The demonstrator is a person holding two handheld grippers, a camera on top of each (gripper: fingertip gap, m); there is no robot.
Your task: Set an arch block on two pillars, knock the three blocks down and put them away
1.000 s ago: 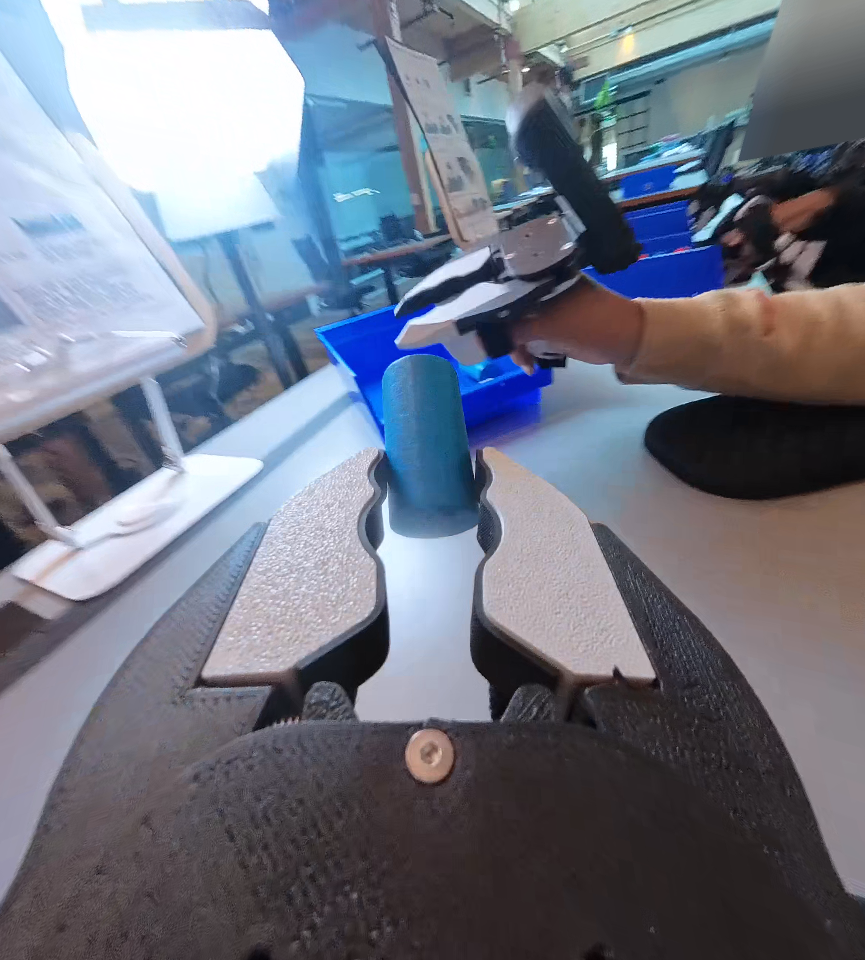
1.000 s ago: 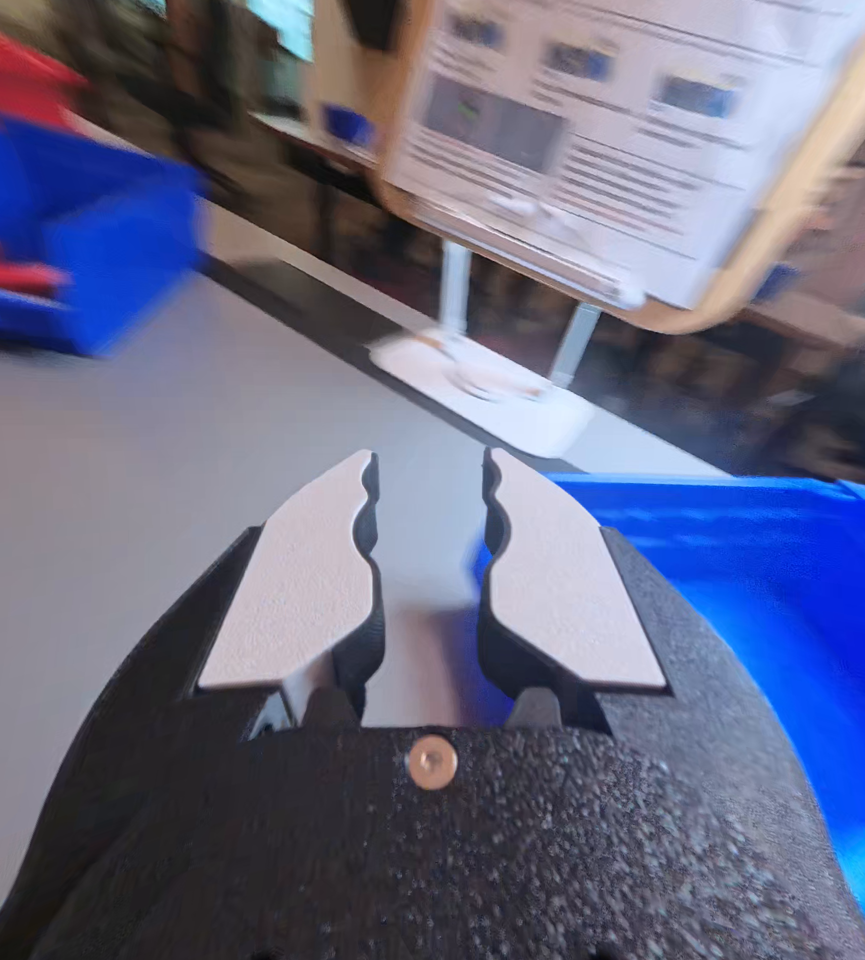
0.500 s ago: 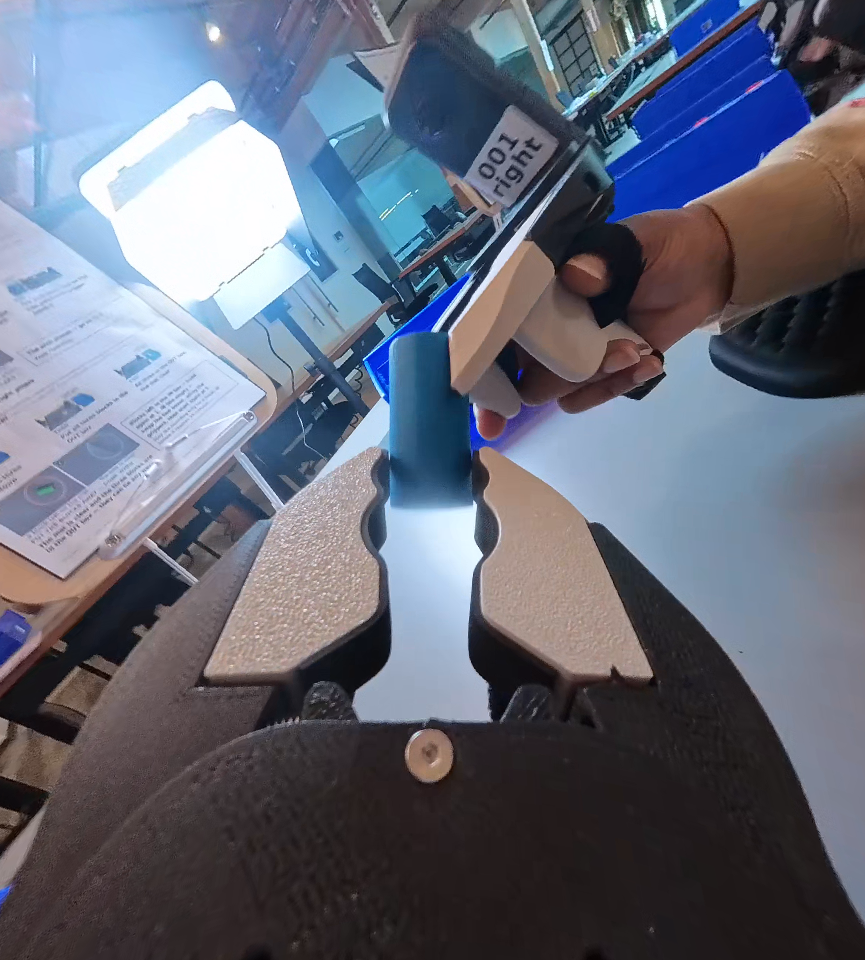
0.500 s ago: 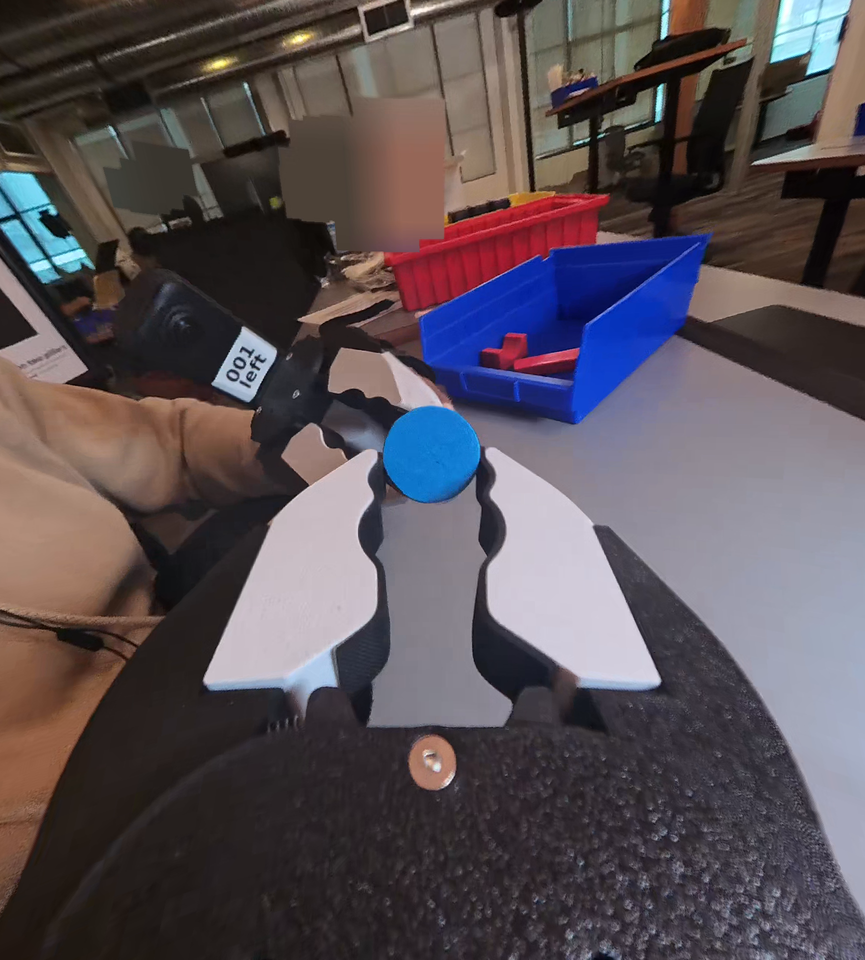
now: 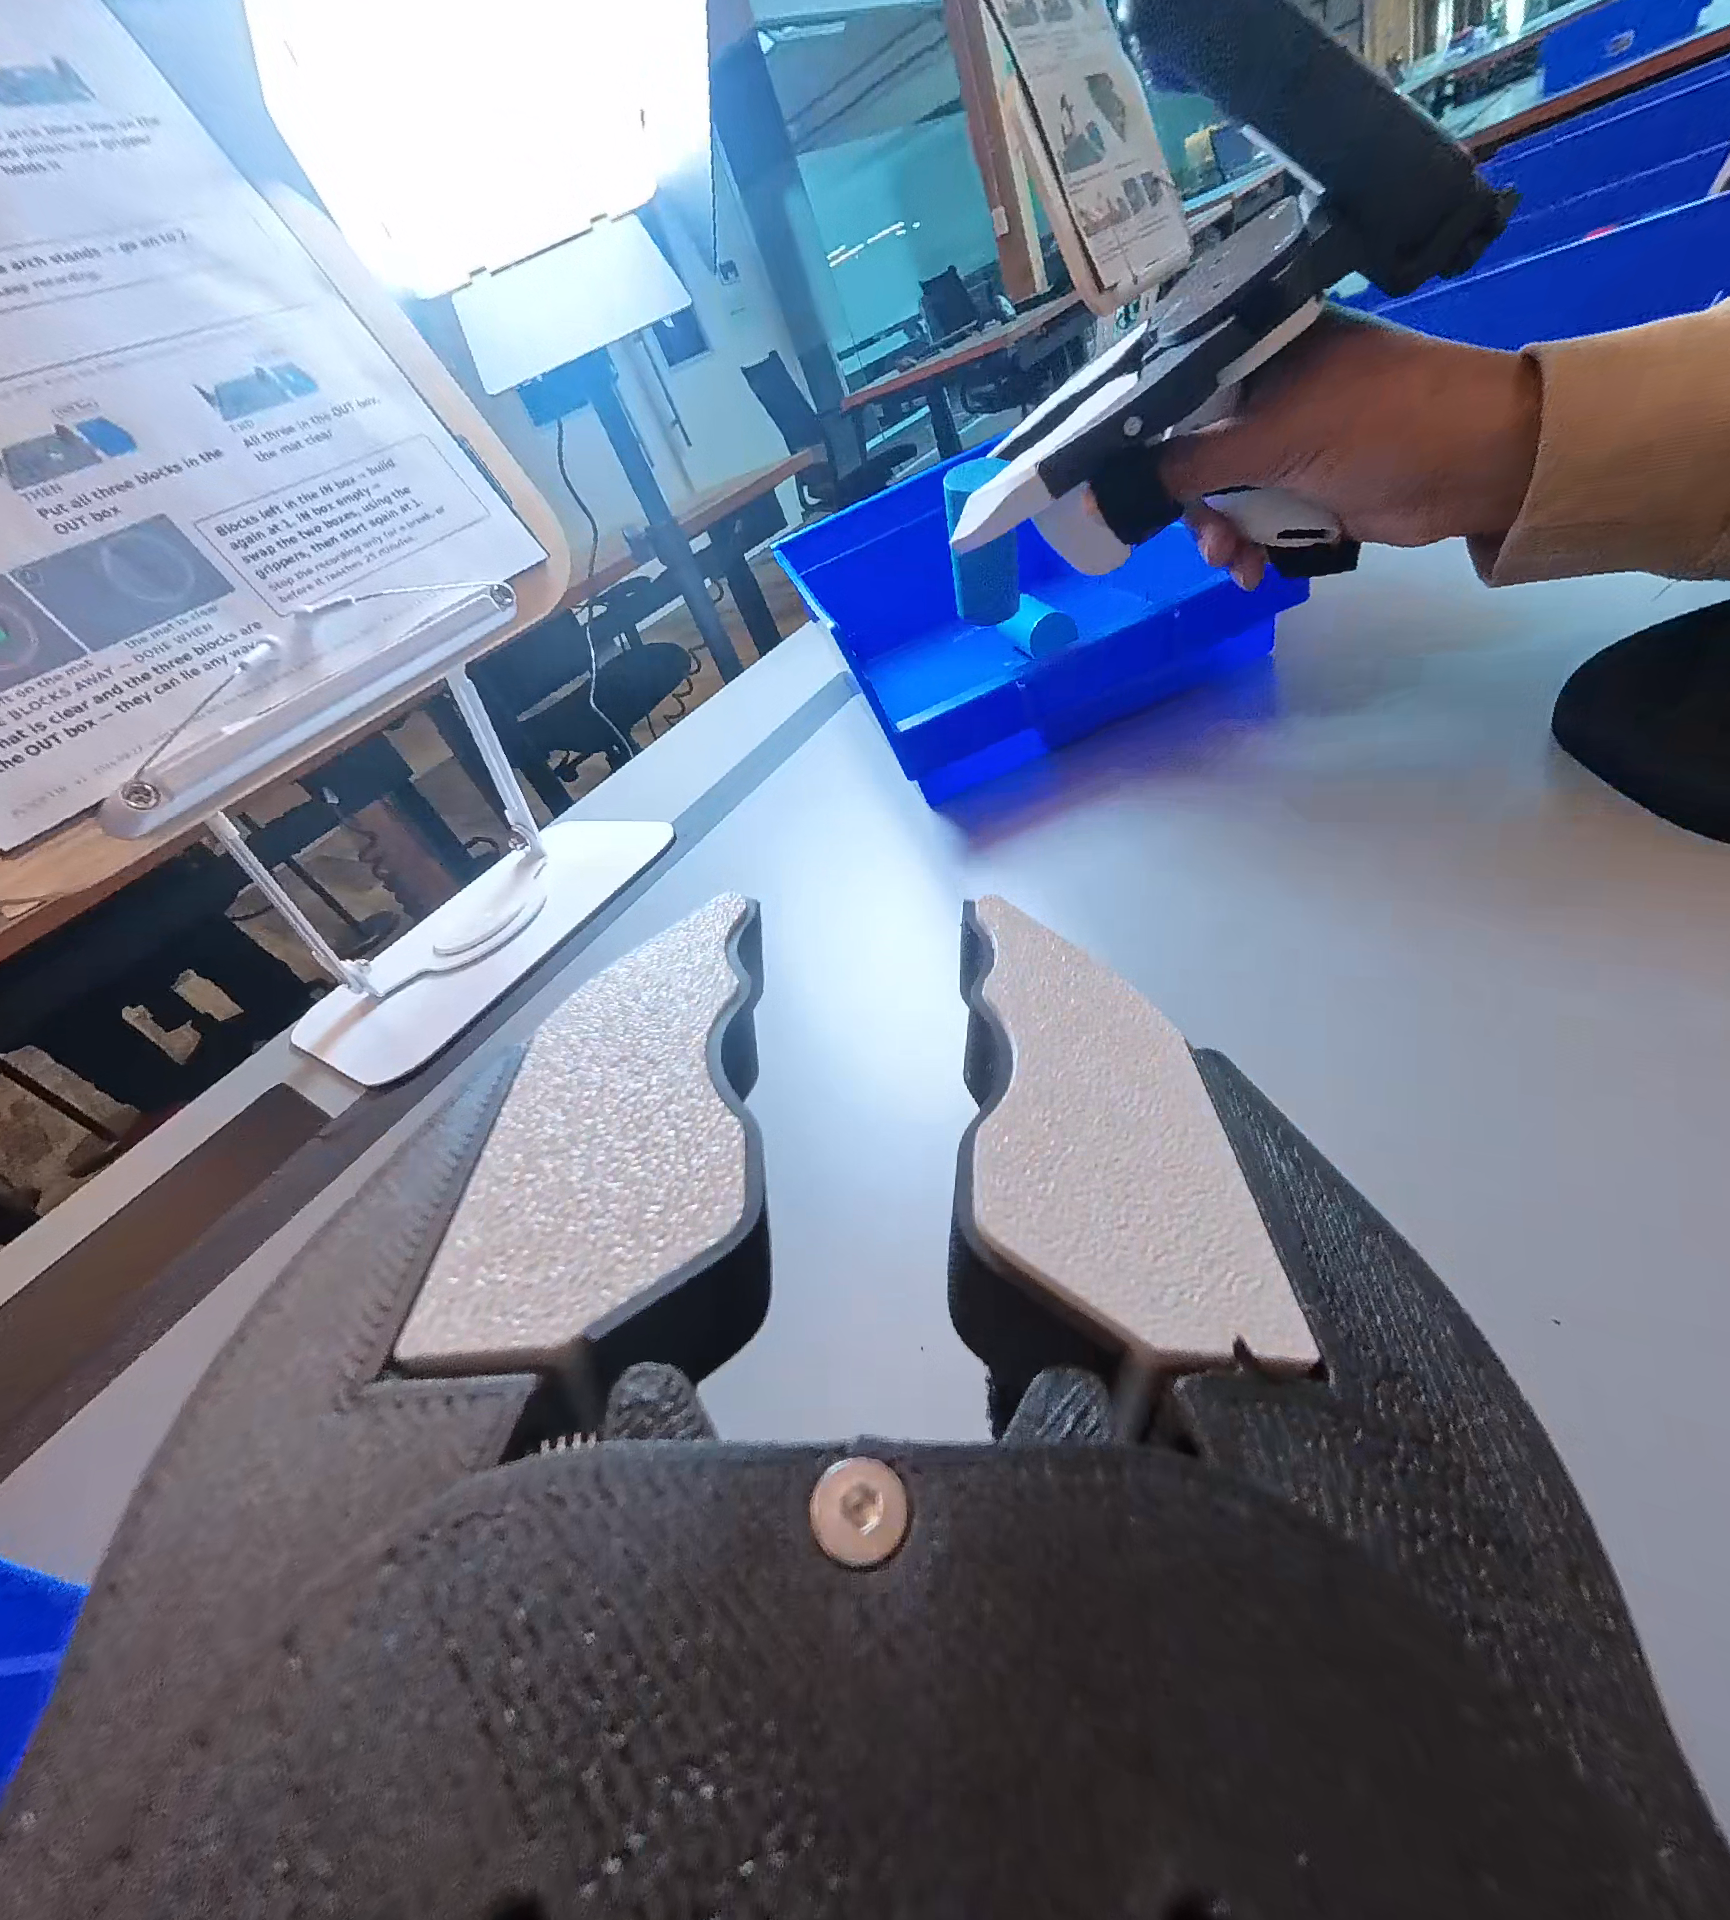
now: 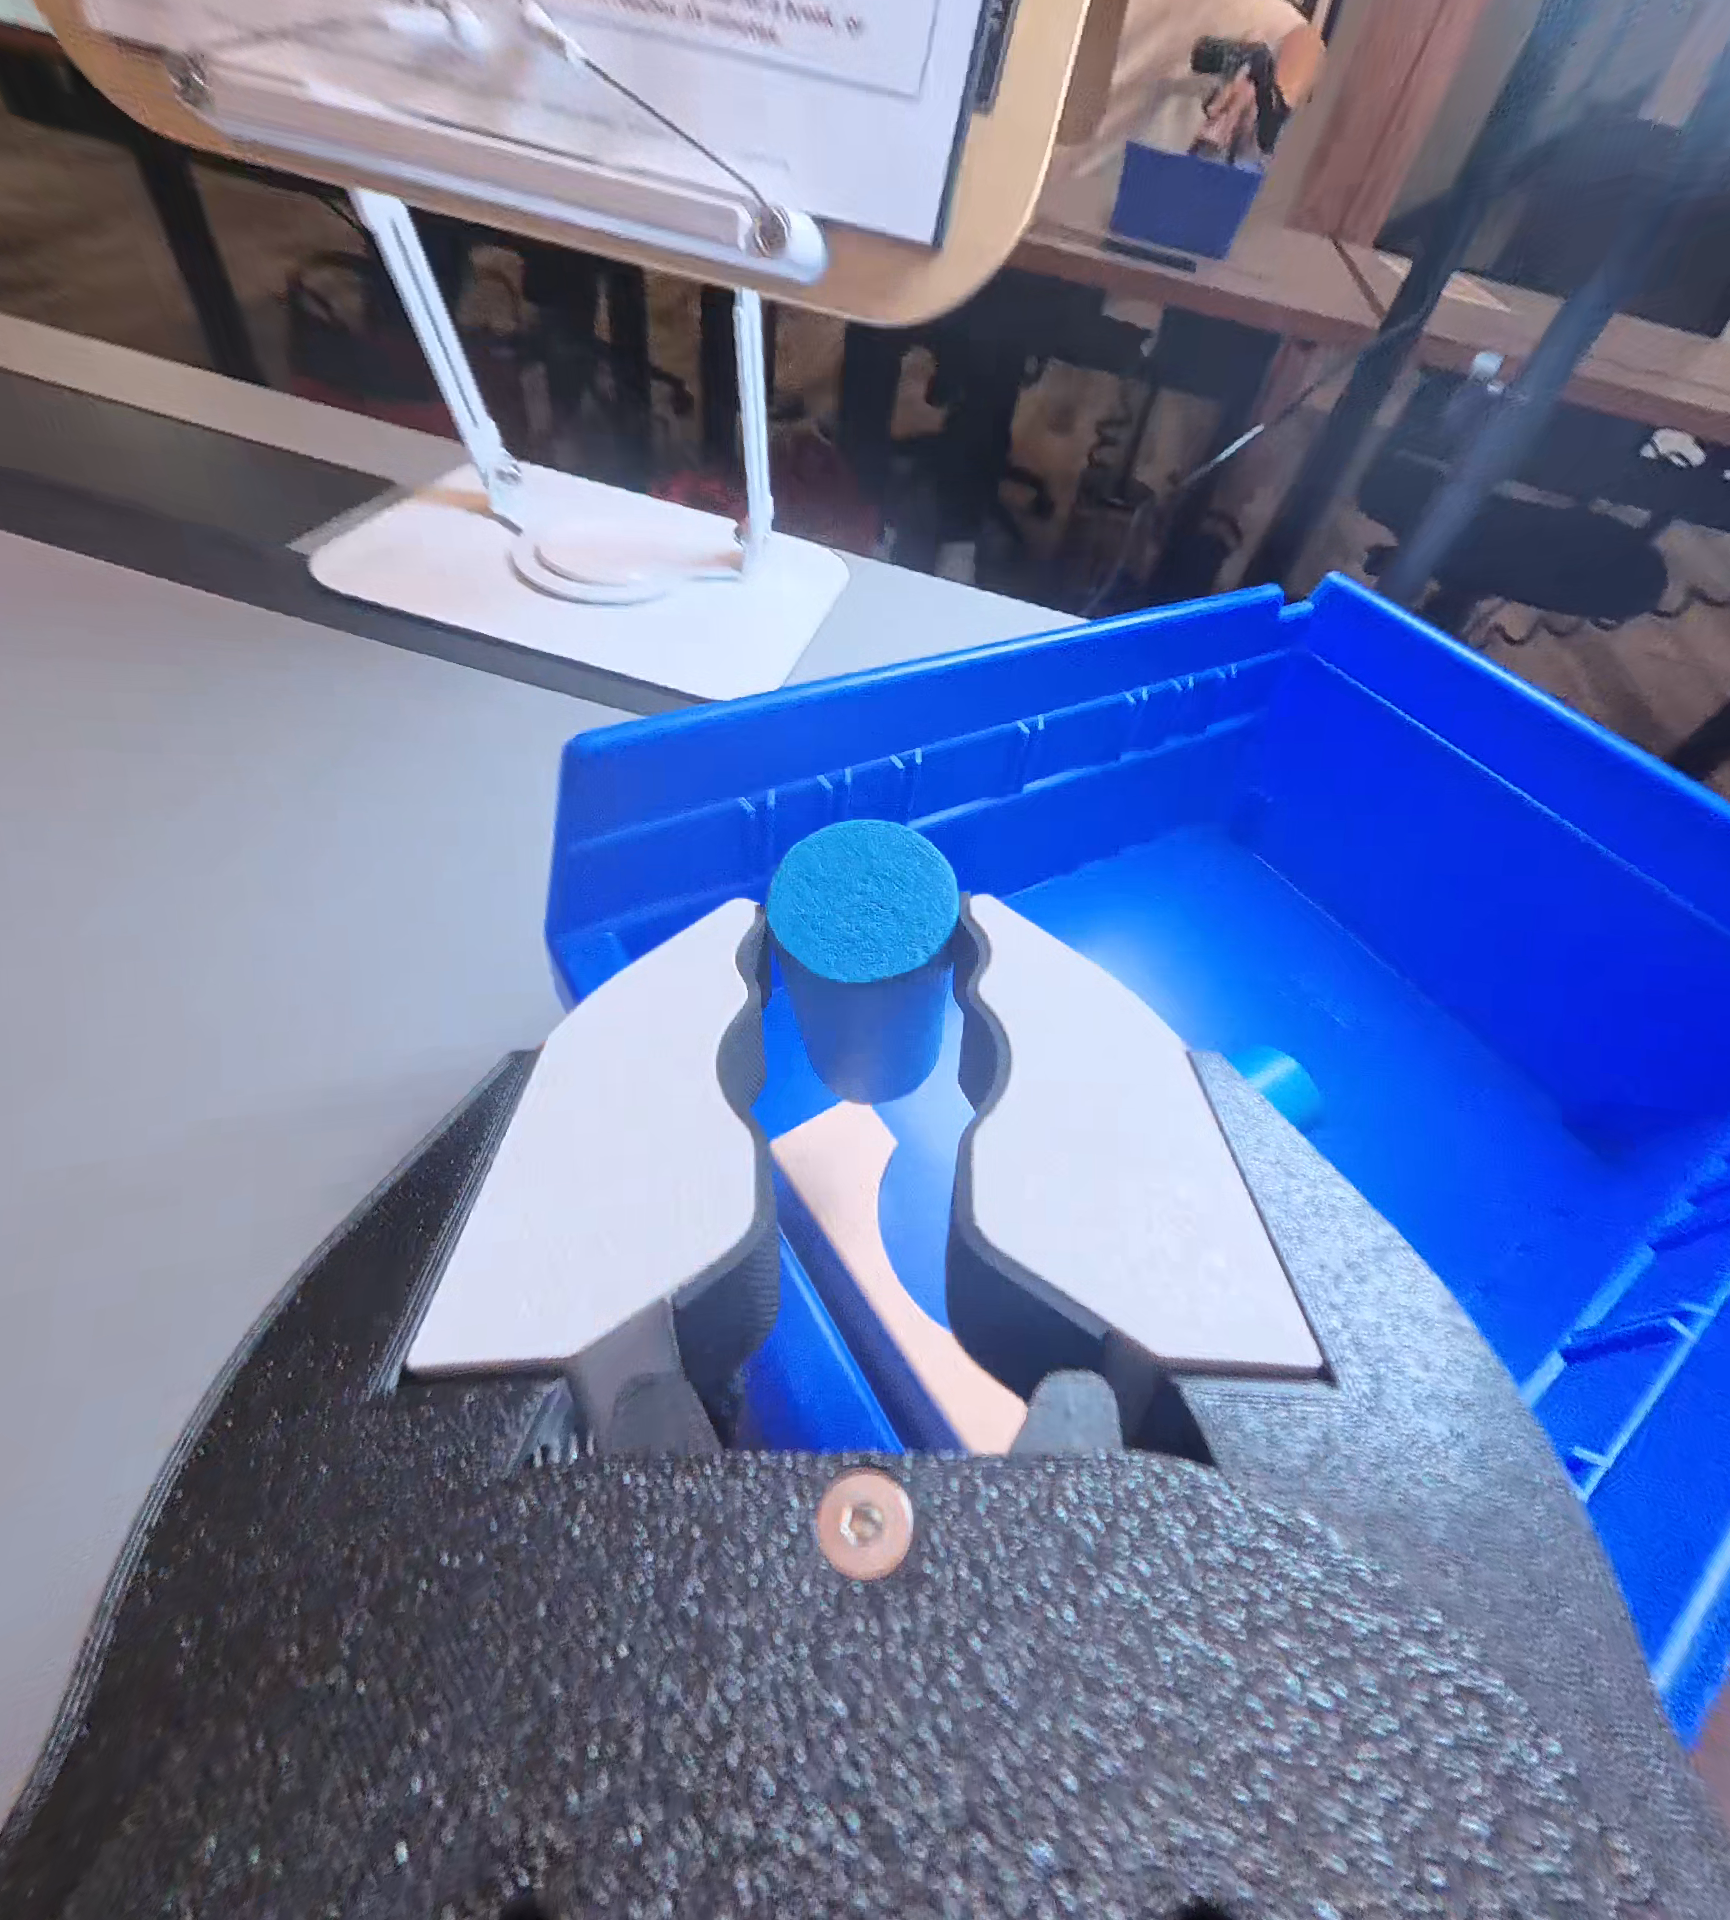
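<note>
The right gripper (image 6: 863, 971) is clamped on a dark blue cylindrical pillar block (image 6: 861, 971), held upright over the inside of the blue plastic bin (image 6: 1463, 665), not yet touching its floor. The left wrist view shows the same: pillar (image 5: 980, 551) hanging in the bin (image 5: 986, 748) w/ the right gripper's fingers (image 5: 1006, 499) around it.

A 2nd, lighter blue cylinder block (image 5: 1043, 629) lies on its side on the bin floor; it also shows in the right wrist view (image 6: 1279, 1086). A pale wood-coloured piece (image 6: 871, 1216), seen through the jaw gap, is prob. the arch block, though that can't be confirmed.

The left gripper (image 5: 861, 935) is parted w/ nothing between its fingers, over the bare grey tabletop (image 5: 1360, 1039).

Judging by this, the task is near its end: arch built and knocked down, approx. two blocks away, last pillar only needs releasing.
</note>
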